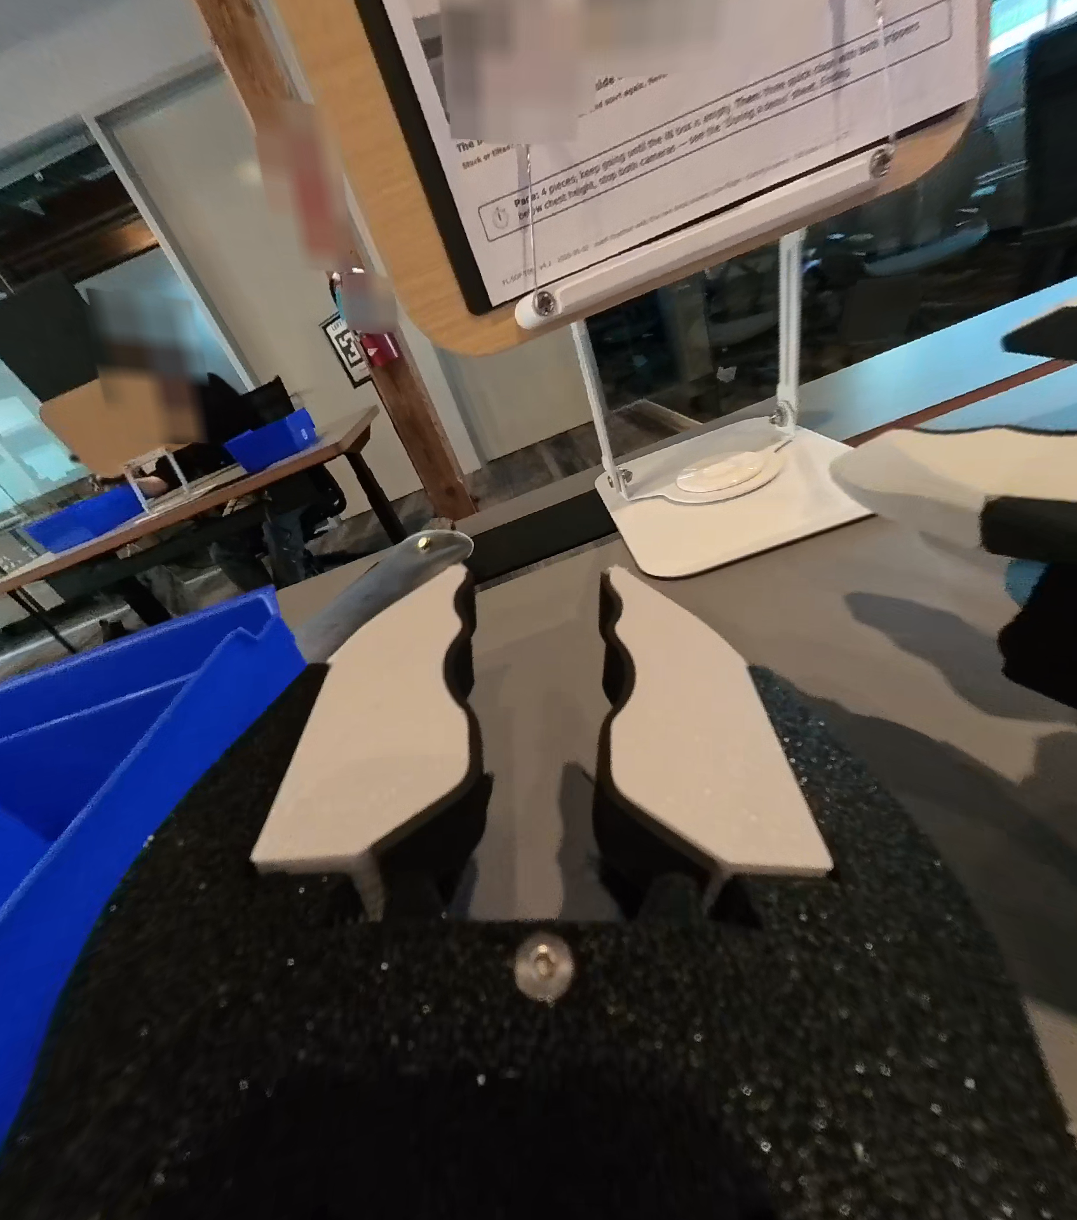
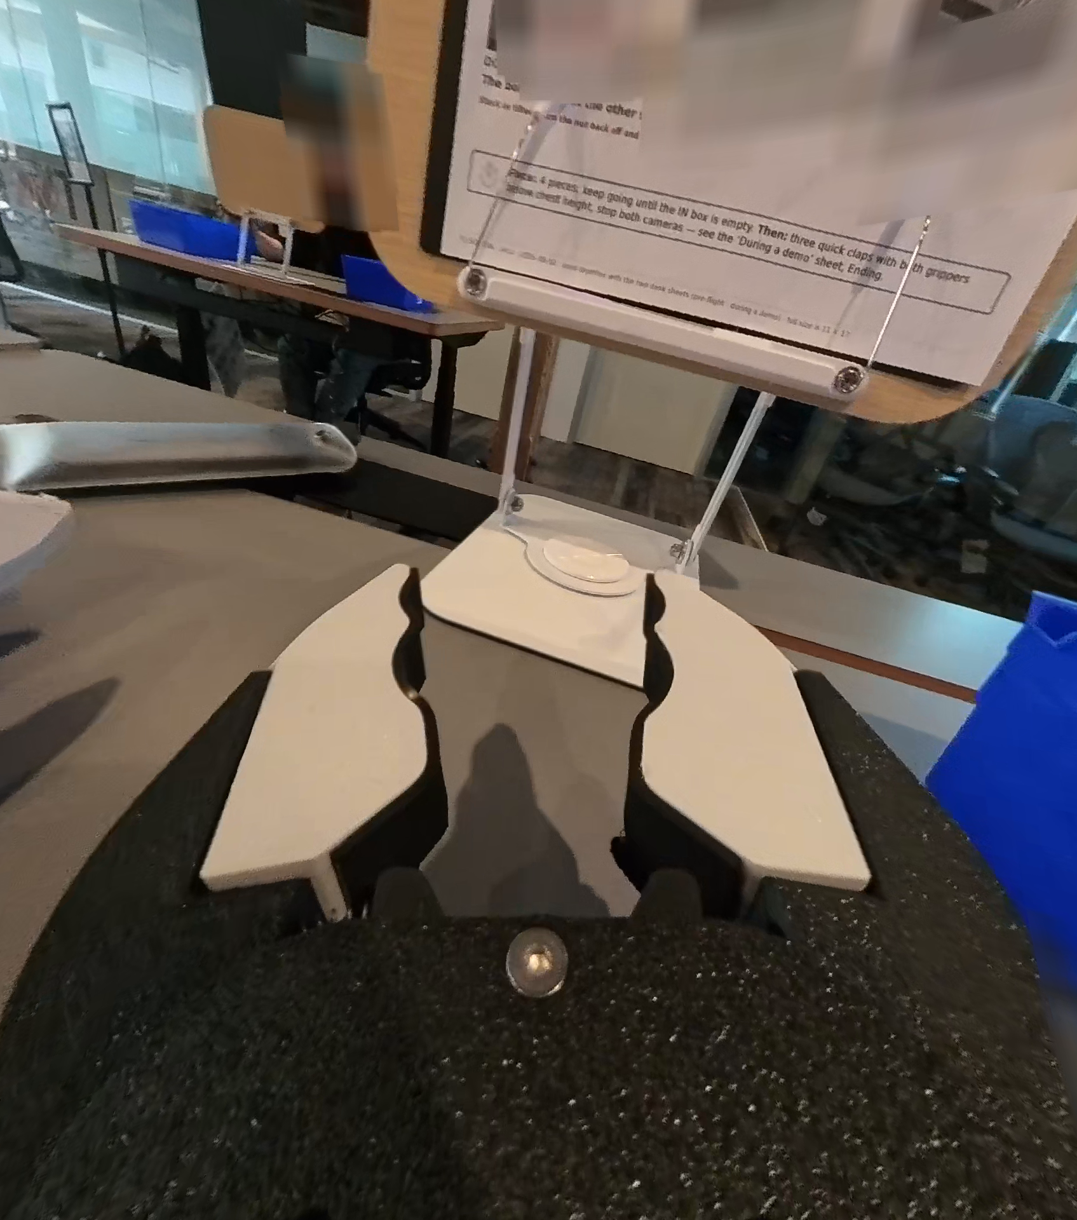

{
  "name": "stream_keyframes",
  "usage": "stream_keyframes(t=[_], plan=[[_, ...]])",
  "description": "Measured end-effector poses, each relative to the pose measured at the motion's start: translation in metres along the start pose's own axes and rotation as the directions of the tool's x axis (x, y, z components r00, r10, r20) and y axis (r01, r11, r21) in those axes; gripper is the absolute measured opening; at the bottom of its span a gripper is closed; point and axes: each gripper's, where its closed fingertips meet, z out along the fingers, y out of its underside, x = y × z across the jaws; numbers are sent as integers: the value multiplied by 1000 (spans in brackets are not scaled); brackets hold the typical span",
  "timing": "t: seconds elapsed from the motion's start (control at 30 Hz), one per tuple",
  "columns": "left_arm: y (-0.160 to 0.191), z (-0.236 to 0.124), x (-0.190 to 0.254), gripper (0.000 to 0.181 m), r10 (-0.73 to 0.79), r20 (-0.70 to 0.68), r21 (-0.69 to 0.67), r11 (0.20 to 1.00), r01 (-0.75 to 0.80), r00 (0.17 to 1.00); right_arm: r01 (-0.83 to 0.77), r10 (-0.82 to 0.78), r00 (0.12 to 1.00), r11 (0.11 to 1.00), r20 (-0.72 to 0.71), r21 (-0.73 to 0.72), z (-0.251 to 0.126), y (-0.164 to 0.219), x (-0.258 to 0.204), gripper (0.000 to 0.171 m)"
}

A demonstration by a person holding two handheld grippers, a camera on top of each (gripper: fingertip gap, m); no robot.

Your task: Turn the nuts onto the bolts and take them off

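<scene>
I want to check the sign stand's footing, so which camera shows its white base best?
The right wrist view: the white base sits near the centre, just beyond the open right gripper, with both legs bolted to it. The left wrist view shows the same base farther off to the right, its right side hidden behind the other gripper.

A desk [image 1: 786, 627] carries a sign stand [image 2: 522, 594] at its far edge, directly ahead. A bin [image 1: 60, 759] sits on the desk's left side, another bin [image 2: 1050, 759] on its right. Behind the desk, farther back on the left, stands a second table [image 1: 192, 488] holding more bins.
</scene>
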Motion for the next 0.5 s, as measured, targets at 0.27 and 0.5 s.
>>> stream_keyframes(t=[0.27,0.5], plan=[[-10,-34,17,31,18,-79,38,999,-15,997,3,-10,993,998,121,56,-17,-9,-20,54],[-47,-68,7,24,38,-88,152,988,-25,995,40,-69,967,992,246,119,-23,-20,-48,42]])
